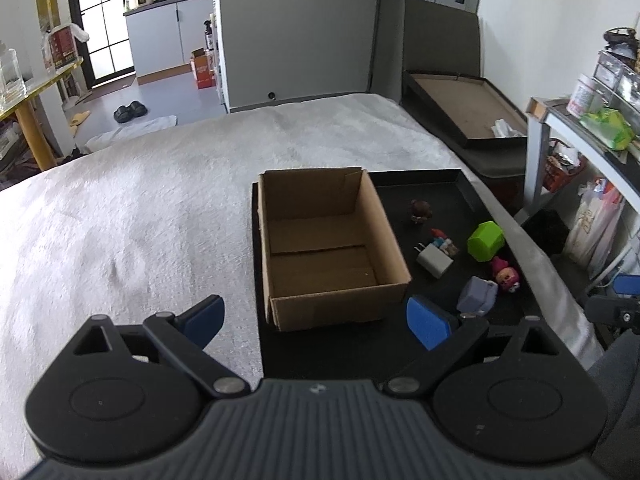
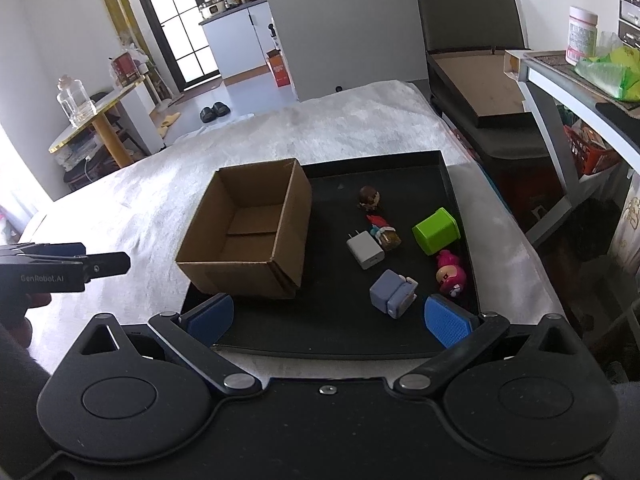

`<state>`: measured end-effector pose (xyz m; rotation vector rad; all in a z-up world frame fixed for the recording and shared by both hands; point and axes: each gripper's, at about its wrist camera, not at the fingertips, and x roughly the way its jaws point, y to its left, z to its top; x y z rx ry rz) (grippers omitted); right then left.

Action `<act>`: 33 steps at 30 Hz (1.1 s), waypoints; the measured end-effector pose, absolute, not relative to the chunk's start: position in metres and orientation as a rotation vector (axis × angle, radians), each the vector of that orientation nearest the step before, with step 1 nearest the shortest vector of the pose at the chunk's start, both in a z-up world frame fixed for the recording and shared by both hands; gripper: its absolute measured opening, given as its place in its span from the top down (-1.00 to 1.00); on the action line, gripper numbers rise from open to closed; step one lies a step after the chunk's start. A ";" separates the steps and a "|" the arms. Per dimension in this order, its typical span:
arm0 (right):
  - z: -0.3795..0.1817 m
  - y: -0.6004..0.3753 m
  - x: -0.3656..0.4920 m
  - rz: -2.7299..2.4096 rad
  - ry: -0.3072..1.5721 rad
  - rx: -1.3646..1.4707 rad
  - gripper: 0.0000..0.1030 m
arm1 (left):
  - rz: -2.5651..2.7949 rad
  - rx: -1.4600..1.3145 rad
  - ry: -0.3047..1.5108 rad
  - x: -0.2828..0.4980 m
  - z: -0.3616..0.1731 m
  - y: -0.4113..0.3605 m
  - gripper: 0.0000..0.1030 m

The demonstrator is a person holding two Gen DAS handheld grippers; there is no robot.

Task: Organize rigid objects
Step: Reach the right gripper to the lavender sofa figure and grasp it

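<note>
Right claw (image 2: 328, 318): your blue pads stand wide apart with nothing between them, low in the right wrist frame over the near edge of the shallow black tray (image 2: 400, 340).
Left claw (image 1: 316, 320): also spread and empty, at the bottom of the left wrist frame just short of the open brown cardboard box (image 1: 332, 248); the box looks empty.
Nearest piece: the lavender blocky plastic toy (image 2: 394, 292) lies just above your right pad, a little right of centre.
Other pieces: white wall-plug charger cube (image 2: 366, 249), small red-and-blue figurine (image 2: 382, 232) touching it, brown round-headed figurine (image 2: 369, 197), lime-green plastic cube-shaped cup (image 2: 436, 231) on its side, pink round-headed doll (image 2: 450, 276) by the tray's right wall.
Setting: tray and box rest on a pale fuzzy bed cover (image 2: 160, 208), not a desk.
Handling: everything looks light, hard and smooth, so expect slipping on glossy curves.
Where to grip: I'd pinch the lavender toy across its flat sides; take the charger by its broad faces, clear of the prongs.
</note>
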<state>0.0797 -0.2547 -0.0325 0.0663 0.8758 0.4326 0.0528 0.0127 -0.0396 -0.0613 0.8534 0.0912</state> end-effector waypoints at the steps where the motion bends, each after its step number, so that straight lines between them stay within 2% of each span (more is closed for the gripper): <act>1: -0.034 -0.255 0.082 0.431 0.879 0.067 -1.00 | 0.098 -0.063 0.857 0.055 -0.042 0.014 -0.89; 20: -0.070 -0.264 0.123 0.412 0.936 0.085 -0.99 | 0.161 -0.030 0.902 0.113 -0.080 0.026 -0.88; 33: -0.098 -0.257 0.161 0.376 1.013 0.086 -0.84 | 0.211 -0.032 0.939 0.144 -0.108 0.033 -0.87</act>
